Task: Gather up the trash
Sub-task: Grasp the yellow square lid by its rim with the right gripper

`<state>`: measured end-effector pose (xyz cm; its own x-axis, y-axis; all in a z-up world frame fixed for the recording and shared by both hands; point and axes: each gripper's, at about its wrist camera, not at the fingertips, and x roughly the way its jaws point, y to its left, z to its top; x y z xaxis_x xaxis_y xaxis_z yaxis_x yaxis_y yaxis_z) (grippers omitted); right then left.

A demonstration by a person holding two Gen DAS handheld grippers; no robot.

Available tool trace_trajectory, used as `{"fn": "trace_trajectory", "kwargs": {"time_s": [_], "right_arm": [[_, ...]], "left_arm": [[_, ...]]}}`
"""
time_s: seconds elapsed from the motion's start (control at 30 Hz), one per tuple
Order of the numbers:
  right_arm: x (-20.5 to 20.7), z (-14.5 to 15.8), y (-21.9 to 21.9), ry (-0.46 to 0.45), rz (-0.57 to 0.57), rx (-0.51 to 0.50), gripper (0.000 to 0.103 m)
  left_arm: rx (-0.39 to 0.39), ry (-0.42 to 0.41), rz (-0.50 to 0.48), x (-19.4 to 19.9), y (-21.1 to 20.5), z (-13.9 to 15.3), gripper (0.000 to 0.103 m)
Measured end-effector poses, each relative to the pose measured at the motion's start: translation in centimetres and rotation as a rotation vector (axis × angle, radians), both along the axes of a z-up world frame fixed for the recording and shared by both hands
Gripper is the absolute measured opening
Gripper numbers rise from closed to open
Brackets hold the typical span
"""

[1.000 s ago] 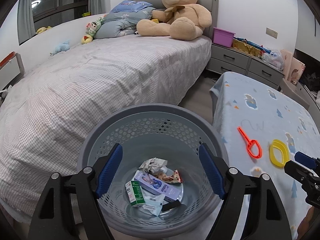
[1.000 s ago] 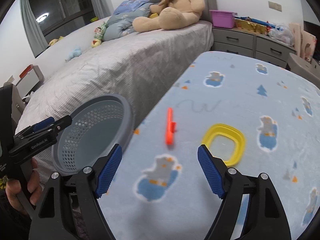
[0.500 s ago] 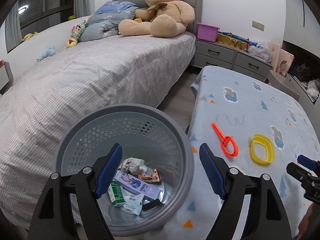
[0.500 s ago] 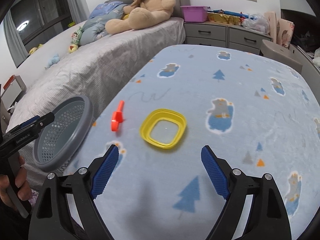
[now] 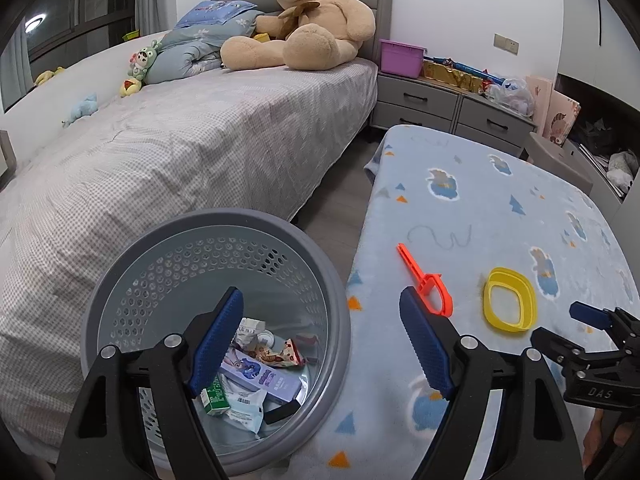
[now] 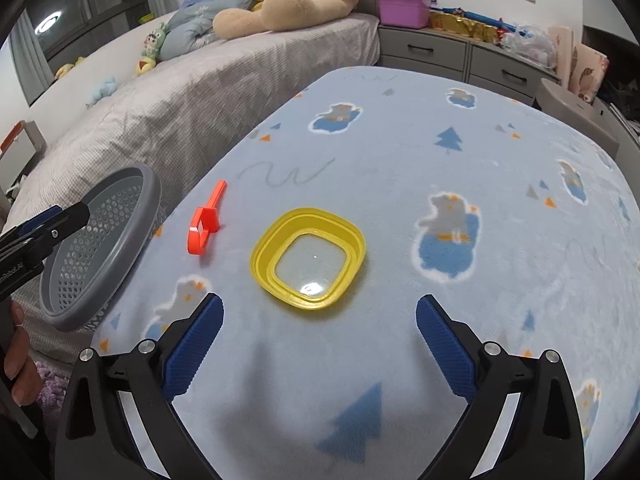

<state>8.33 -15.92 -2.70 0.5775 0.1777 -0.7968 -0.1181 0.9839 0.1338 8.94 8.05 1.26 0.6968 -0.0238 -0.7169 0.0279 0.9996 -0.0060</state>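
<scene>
Yellow plastic lid (image 6: 309, 258) lies flat on the bench (image 6: 460, 184), just beside an orange plastic stick (image 6: 206, 220). Both look like trash not yet picked up. The right tongs (image 6: 318, 344) hang wide open and empty just in front of the lid, likely so they can close on its rim. The grey basket (image 5: 332, 280) sits right by the bench edge, so dropping is easy. It already holds wrappers (image 5: 276, 354) and small boxes (image 5: 262, 378). The left tongs (image 5: 320, 344) hover open over it, holding nothing.

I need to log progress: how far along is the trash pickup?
Partly done: the grey perforated plastic basket already holds wrappers and small cartons. Nothing is in hand; the left gripper and right gripper are both open. Left on the blue blanket: the orange plastic clip and yellow square lid.
</scene>
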Motion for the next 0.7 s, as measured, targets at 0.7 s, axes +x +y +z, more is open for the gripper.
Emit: {"fn": "trace_trajectory", "kwargs": {"time_s": [0.7], "right_arm": [[4.4, -3.3, 2.9, 0.04, 0.034, -0.086, 0.076]], "left_arm": [[0.016, 0.036, -0.009, 0.9, -0.4, -1.2, 0.077]]}}
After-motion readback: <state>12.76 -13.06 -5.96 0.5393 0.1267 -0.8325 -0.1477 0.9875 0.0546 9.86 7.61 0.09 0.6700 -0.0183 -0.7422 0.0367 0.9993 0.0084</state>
